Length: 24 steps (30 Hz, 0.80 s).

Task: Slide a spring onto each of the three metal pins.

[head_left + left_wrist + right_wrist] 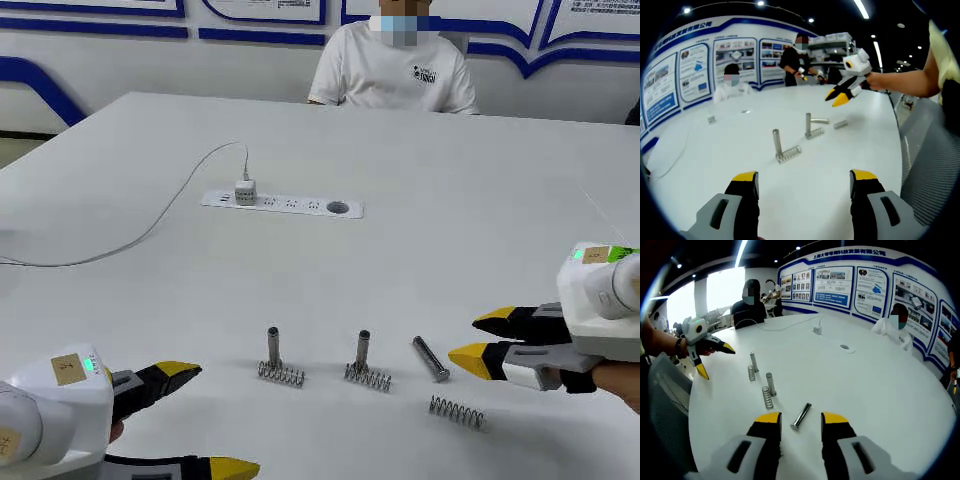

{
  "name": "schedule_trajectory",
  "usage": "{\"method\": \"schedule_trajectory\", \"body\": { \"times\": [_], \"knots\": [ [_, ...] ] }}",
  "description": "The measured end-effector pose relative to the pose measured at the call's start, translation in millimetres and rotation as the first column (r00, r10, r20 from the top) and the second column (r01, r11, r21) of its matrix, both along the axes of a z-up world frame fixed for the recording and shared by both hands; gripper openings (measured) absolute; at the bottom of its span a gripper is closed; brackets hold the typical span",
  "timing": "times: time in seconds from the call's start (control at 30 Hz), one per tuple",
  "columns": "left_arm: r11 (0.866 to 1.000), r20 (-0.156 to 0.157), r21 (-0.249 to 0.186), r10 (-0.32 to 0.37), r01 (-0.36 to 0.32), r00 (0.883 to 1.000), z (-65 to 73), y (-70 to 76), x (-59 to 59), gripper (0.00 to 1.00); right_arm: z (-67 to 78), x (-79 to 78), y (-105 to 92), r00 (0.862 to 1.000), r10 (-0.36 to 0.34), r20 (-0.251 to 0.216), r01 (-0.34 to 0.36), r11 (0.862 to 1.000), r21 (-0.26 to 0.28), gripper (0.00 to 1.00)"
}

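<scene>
Left tool gapes wide; right tool stands narrower, seemingly empty, near the lying metal pin.

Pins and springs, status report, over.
Left hand-held gripper, right hand-held gripper: open, empty. Two pins upright, third pin lying flat. Three springs loose on table, none threaded. Path clear.
</scene>
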<state>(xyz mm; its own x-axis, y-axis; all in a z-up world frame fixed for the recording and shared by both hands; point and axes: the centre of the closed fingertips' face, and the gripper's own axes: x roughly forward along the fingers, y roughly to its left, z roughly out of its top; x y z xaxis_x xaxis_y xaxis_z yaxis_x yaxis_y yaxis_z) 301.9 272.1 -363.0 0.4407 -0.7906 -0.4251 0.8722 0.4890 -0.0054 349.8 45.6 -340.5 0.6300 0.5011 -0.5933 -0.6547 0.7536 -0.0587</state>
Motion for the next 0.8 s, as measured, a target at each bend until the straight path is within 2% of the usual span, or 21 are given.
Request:
{"method": "schedule_trajectory", "body": {
  "times": [0.1, 0.2, 0.8],
  "knots": [
    [1.000, -0.001, -0.002, 0.001, -0.001, 1.000, 0.0, -0.5, 0.0, 0.75, -3.6, 3.9, 2.4, 1.000, -0.011, -0.011, 0.011, 1.000, -0.003, 0.31],
    [1.000, -0.003, -0.002, -0.001, 0.001, 1.000, -0.5, -1.0, -0.6, 0.75, -9.4, 9.2, 4.0, 1.000, -0.014, -0.013, 0.013, 0.999, -0.038, 0.30],
    [1.000, -0.004, -0.001, 0.002, -0.002, 1.000, -2.5, 1.3, 0.1, 0.75, -36.8, 34.5, 16.3, 0.989, -0.122, -0.089, 0.116, 0.991, -0.068, 0.23]
  ]
}}
